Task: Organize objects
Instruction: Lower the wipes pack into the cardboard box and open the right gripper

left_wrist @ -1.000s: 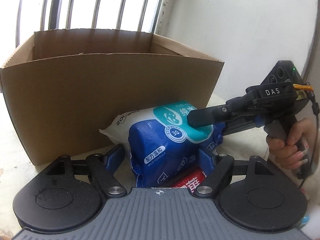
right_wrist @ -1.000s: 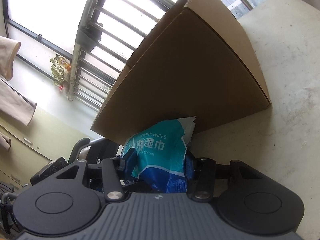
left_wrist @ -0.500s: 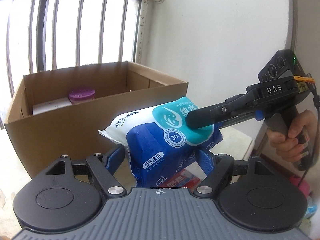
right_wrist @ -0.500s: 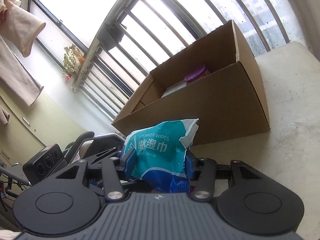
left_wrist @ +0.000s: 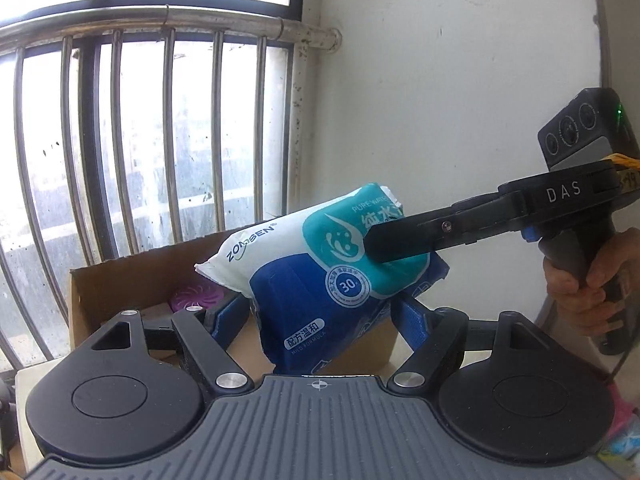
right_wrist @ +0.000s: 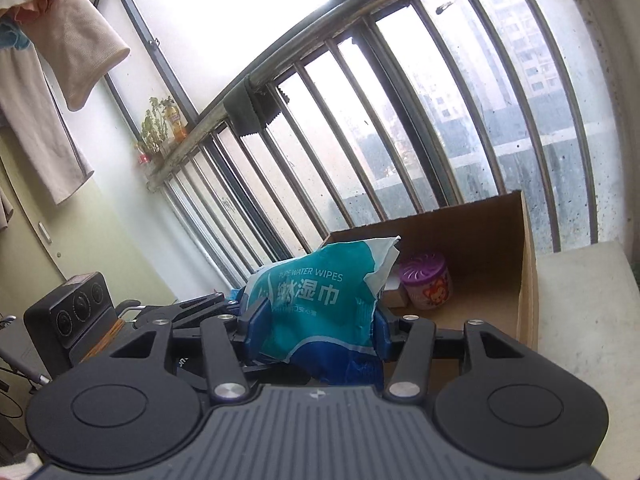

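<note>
We have both grippers clamped on the same pack of wet wipes [left_wrist: 320,280]. The left gripper [left_wrist: 320,316] grips its dark blue lower part, a blue finger pad [left_wrist: 226,318] pressed against each side, low in the centre of the left wrist frame. The right gripper [right_wrist: 316,324] grips the teal end of the pack [right_wrist: 320,296] in the lower centre of its own frame; in the left wrist view its black finger [left_wrist: 404,240] comes in from the right edge and lies across the teal label.

The pack is off the worktop and held up in the air, its long axis slanting from the white sealed end at centre left of the left wrist frame up to the teal end at centre right.

What matters next is where the cardboard box [left_wrist: 120,276] lies: beyond and below the pack in both views. In the right wrist frame its open interior [right_wrist: 480,264] sits to the right of the pack, with a purple-lidded air freshener jar [right_wrist: 426,280] on the floor of the box just past the pack's sealed edge. We judge the pack is already above rim height, so the move is forward and down, landing on the bare floor to the right of that jar. Neither gripper is clearly nearer; both should travel together before letting go.
</note>
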`<move>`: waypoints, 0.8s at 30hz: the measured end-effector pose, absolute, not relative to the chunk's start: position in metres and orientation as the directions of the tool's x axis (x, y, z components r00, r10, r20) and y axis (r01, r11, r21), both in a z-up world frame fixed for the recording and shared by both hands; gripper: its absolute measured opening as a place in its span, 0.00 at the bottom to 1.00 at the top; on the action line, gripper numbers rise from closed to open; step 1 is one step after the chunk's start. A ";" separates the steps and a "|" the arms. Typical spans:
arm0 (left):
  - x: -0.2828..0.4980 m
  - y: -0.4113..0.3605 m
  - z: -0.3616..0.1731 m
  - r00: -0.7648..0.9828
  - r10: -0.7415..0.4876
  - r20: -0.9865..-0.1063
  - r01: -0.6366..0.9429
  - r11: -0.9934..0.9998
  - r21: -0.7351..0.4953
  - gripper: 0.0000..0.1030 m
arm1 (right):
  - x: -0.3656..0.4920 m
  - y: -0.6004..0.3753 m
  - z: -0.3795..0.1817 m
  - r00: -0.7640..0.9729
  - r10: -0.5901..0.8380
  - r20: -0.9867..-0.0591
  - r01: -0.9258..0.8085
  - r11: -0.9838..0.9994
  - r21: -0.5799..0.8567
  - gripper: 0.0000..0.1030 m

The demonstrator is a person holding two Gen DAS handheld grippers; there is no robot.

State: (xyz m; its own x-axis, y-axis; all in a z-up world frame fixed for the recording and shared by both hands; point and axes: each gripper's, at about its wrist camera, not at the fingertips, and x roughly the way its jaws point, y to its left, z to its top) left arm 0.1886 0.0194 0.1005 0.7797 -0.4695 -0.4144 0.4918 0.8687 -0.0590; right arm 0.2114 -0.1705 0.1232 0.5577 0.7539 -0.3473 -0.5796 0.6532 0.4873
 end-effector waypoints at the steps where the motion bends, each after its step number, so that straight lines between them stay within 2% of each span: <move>1: 0.199 0.020 0.102 0.773 -0.473 -0.423 0.492 0.868 -0.071 0.75 | 0.218 -0.167 0.127 0.570 0.739 -0.359 -0.572 0.671 0.473 0.54; 7: 0.262 0.015 0.094 0.714 -0.469 -0.521 0.485 0.867 -0.115 0.75 | 0.257 -0.151 0.132 0.618 0.647 -0.447 -0.533 0.763 0.366 0.54; 13: 0.319 0.015 0.066 0.570 -0.454 -0.685 0.424 0.877 -0.227 0.75 | 0.299 -0.139 0.103 0.600 0.564 -0.568 -0.443 0.825 0.351 0.55; 20: 0.357 0.004 0.054 0.452 -0.353 -0.819 0.415 0.896 -0.157 0.75 | 0.326 -0.126 0.078 0.541 0.508 -0.670 -0.397 0.857 0.329 0.55; 24: 0.363 -0.004 0.042 0.378 -0.311 -0.872 0.425 0.895 -0.135 0.69 | 0.336 -0.124 0.067 0.479 0.478 -0.736 -0.391 0.867 0.308 0.55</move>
